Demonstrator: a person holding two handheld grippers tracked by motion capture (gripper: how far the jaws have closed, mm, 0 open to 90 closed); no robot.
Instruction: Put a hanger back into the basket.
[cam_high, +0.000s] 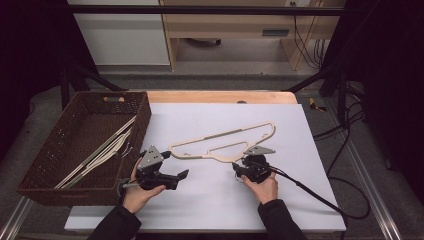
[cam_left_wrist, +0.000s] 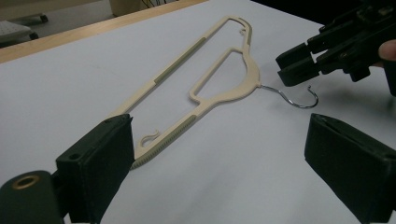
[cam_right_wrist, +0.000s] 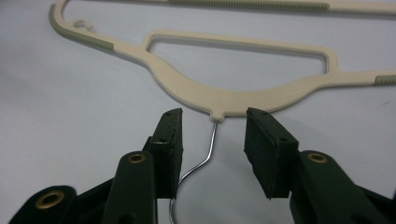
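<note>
From the high view, a cream plastic hanger (cam_high: 225, 142) lies flat on the white sheet covering the counter (cam_high: 210, 200), its long bar running up toward the right. A brown woven basket (cam_high: 75, 145) sits at the counter's left edge with more hangers (cam_high: 100, 152) lying inside, so the loose one probably belongs there too. The left gripper (cam_high: 184, 173) rests low on the sheet, near the hanger's left end and just beside the basket, with its tip pointing right. The right gripper (cam_high: 239, 166) sits against the near edge of the hanger, at its middle, where the hook comes out.

In the left gripper view, the left gripper (cam_left_wrist: 219, 149) has its jaws spread wide with nothing between them. The hanger (cam_left_wrist: 201, 74) stretches away ahead, its near end just by the left-hand jaw. The metal hook (cam_left_wrist: 292, 99) curls out on the sheet, and the right gripper (cam_left_wrist: 292, 70) hovers over it, tips narrowly parted.

In the right gripper view, the right gripper (cam_right_wrist: 212, 133) is spread, one jaw on either side of the hook's thin wire stem (cam_right_wrist: 212, 135). The wire touches neither pad that I can see. The hanger's neck (cam_right_wrist: 218, 112) lies just beyond the jaw tips. This looks like lining up for a pinch on the stem, since the flat plastic hugs the sheet while the wire offers something to grip.
</note>
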